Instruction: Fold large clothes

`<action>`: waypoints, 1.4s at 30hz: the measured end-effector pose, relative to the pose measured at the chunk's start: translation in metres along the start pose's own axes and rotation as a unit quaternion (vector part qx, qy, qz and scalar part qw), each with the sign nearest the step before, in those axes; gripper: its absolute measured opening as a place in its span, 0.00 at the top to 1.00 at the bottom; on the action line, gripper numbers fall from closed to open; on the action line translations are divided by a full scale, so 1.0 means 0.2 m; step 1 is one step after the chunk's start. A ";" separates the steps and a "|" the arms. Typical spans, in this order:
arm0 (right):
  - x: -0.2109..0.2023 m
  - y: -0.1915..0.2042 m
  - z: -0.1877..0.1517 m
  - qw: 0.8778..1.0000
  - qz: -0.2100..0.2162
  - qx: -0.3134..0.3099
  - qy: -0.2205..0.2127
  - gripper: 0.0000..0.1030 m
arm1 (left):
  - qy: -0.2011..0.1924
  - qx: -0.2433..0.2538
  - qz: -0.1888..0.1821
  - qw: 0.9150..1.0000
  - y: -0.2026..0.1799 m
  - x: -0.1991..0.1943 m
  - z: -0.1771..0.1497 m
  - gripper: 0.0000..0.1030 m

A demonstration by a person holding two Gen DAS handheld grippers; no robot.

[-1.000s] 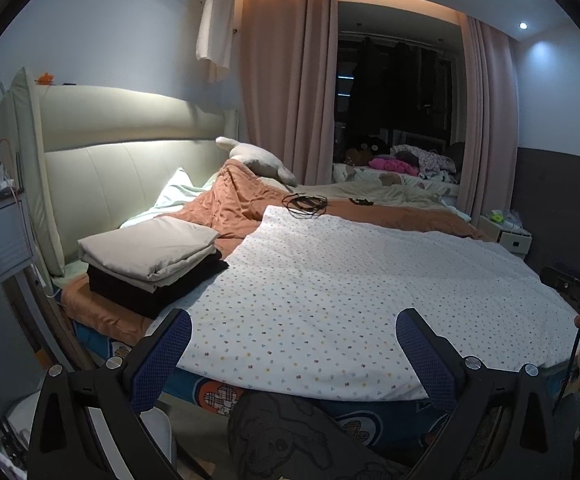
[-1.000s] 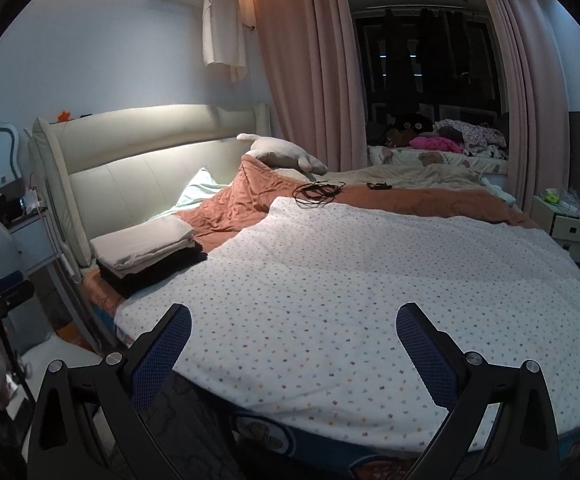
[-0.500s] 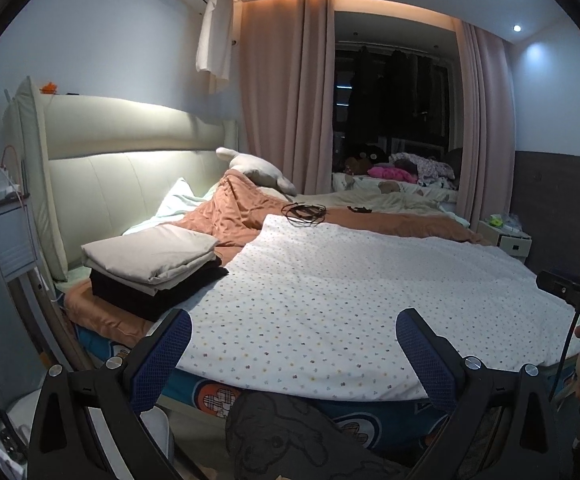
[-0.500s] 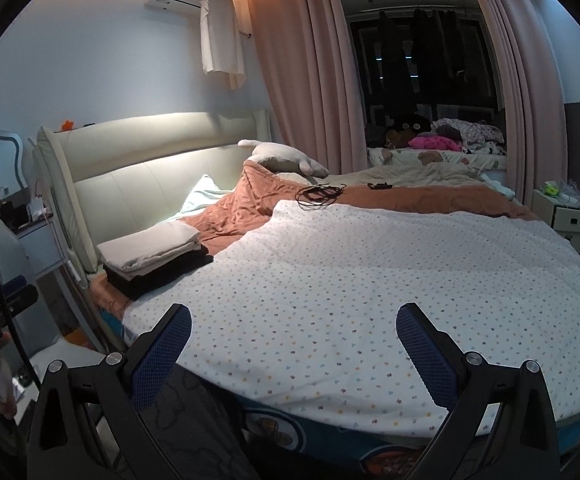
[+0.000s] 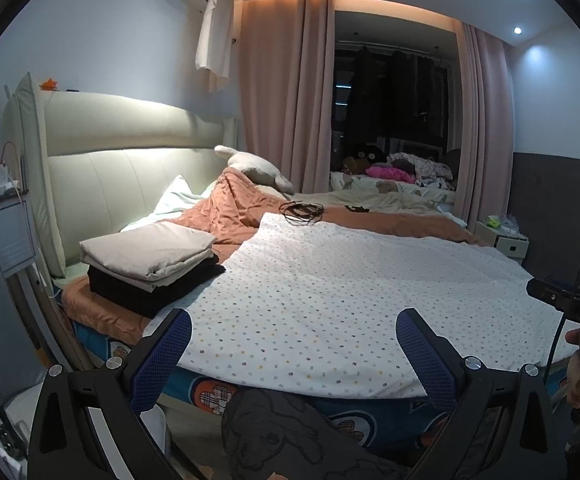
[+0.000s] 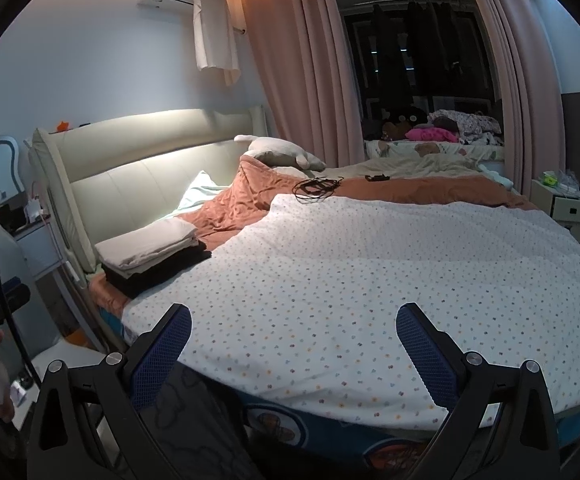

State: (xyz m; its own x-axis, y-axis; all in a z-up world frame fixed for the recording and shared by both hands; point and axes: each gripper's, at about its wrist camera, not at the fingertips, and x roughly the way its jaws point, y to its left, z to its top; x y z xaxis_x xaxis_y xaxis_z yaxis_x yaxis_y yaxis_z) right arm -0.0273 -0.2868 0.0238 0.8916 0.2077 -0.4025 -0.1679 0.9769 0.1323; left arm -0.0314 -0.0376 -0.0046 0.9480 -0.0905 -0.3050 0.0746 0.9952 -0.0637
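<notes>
While the dotted sheet [image 5: 329, 300] is lying flat across the bed [image 6: 274, 416], we are holding the left gripper [image 5: 293, 354] and right gripper [image 6: 293, 354] with jaws spread and empty, facing its near edge, 2 folded pieces [image 5: 150, 264] stacked aside.

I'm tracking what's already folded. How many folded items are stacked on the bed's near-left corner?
2 that I can make out: a beige folded piece on top and a black one beneath it, beside the spread dotted sheet. Thinner layers within the stack may be hidden.
</notes>
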 end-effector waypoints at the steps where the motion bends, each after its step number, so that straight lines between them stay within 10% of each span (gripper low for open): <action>1: 0.00 0.00 0.00 1.000 -0.001 0.000 0.002 0.00 | 0.001 -0.001 -0.001 1.000 0.00 0.00 0.00 0.00; 42: 0.03 -0.03 -0.06 1.000 -0.004 0.000 0.015 0.00 | 0.003 -0.016 0.006 1.000 0.02 0.01 -0.06 0.00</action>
State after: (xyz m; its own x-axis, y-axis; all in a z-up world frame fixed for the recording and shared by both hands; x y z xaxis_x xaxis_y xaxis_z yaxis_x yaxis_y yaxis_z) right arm -0.0256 -0.2905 0.0103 0.8800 0.2016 -0.4302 -0.1613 0.9785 0.1286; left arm -0.0327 -0.0340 -0.0168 0.9467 -0.0788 -0.3123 0.0532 0.9946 -0.0896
